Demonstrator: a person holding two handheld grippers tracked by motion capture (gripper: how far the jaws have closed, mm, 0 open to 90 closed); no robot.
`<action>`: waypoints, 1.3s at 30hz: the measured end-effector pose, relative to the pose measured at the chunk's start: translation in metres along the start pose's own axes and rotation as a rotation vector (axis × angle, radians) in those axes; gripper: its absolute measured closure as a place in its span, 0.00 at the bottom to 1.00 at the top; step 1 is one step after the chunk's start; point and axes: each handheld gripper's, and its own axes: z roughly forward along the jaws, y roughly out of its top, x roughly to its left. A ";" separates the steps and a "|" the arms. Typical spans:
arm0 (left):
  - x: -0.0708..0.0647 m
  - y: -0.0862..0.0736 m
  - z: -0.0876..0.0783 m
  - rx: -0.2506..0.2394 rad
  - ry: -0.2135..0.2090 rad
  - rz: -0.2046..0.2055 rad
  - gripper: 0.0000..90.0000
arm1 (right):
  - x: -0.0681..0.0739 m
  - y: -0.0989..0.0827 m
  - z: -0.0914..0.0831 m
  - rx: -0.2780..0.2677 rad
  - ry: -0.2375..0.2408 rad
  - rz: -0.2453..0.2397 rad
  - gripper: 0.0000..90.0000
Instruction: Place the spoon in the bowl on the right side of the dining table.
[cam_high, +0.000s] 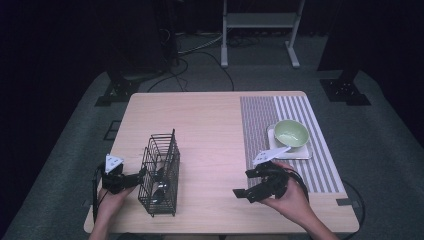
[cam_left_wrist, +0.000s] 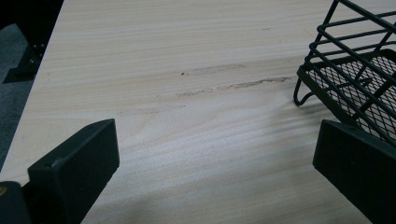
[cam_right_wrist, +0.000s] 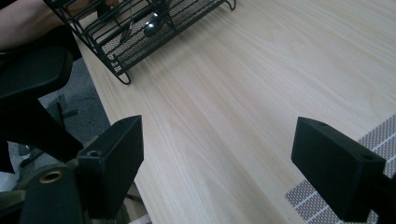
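Left gripper (cam_high: 134, 178): lower left of the high view, jaws spread wide and holding nothing, one jaw right beside the wire basket's near side; whether it touches the wire, I cannot tell.
Right gripper (cam_high: 249, 186): lower right of the high view, jaws likewise spread apart and empty, hovering over bare table (cam_high: 210, 130) and pointing left toward the basket.
Wire basket (cam_high: 161, 172): lower left of centre in the high view, standing upright on small loop feet; also at the right edge of the left gripper view (cam_left_wrist: 355, 70) and the upper left of the right gripper view (cam_right_wrist: 140, 28).
Basket handling: stiff, light black wire with a mesh floor; probably easy to tip or slide, so a pinch on a top rim bar or a corner upright looks safest.
Spoon (cam_right_wrist: 152, 28): shiny metal, lying inside the basket; likely smooth and slippery, best pinched across the narrow handle.
Striped mat (cam_high: 280, 107): right half of the table.
Green bowl (cam_high: 291, 133): farther back on a white square plate (cam_high: 305, 153) on the mat, well apart from the basket; looks breakable.
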 end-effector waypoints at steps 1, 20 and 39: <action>0.000 0.000 0.000 0.001 -0.001 0.004 0.00 | 0.001 0.002 0.001 0.002 -0.002 -0.008 0.18; 0.000 0.000 0.000 0.001 -0.001 0.005 0.00 | 0.018 0.038 0.007 0.030 0.021 -0.062 0.18; 0.000 0.000 0.000 0.005 -0.001 0.007 0.00 | 0.024 0.058 0.023 0.059 0.049 -0.090 0.18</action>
